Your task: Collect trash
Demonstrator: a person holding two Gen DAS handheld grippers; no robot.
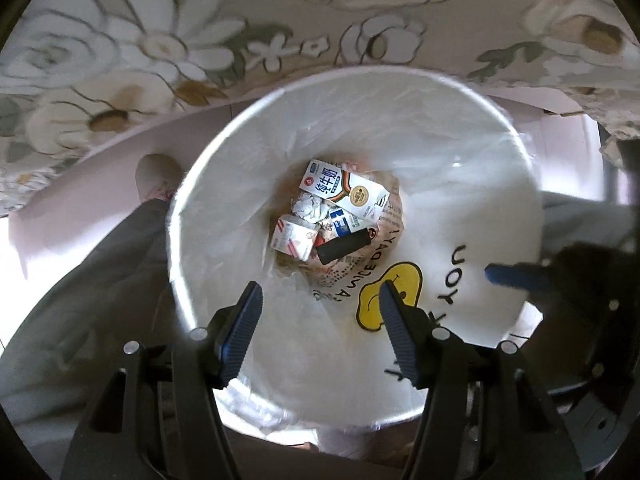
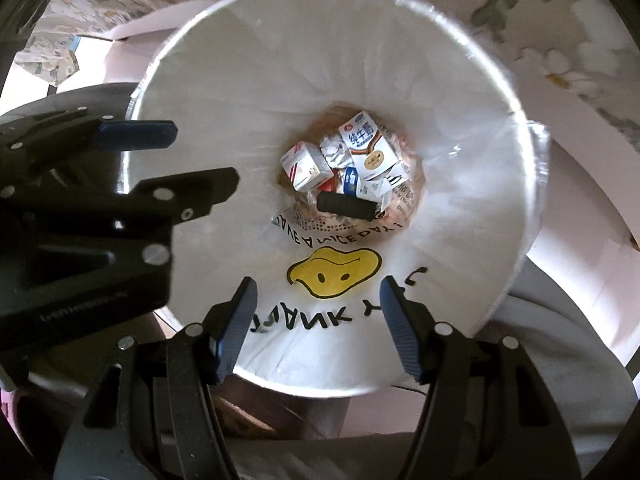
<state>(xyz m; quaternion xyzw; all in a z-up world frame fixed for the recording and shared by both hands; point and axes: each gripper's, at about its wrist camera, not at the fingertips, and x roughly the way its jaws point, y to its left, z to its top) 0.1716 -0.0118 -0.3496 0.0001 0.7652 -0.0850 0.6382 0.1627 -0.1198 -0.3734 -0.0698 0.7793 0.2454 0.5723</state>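
Observation:
Both grippers hang over a round white trash bin [image 1: 500, 128] [image 2: 516, 128] lined with a white plastic bag printed with a yellow smiley. At its bottom lie a milk carton [image 1: 344, 190] [image 2: 370, 148], a smaller carton [image 1: 294, 236] [image 2: 304, 164], crumpled paper [image 1: 310, 206] [image 2: 334, 148] and a black cylinder [image 1: 344, 246] [image 2: 346, 204]. My left gripper [image 1: 320, 308] is open and empty above the bin; it also shows in the right wrist view [image 2: 188, 156]. My right gripper [image 2: 316, 304] is open and empty; one blue fingertip [image 1: 508, 276] shows in the left wrist view.
A table with a floral cloth [image 1: 160, 40] [image 2: 560, 40] stands beside the bin. The person's grey trouser leg [image 1: 80, 300] and shoe [image 1: 158, 176] are left of the bin. Pale floor surrounds the bin.

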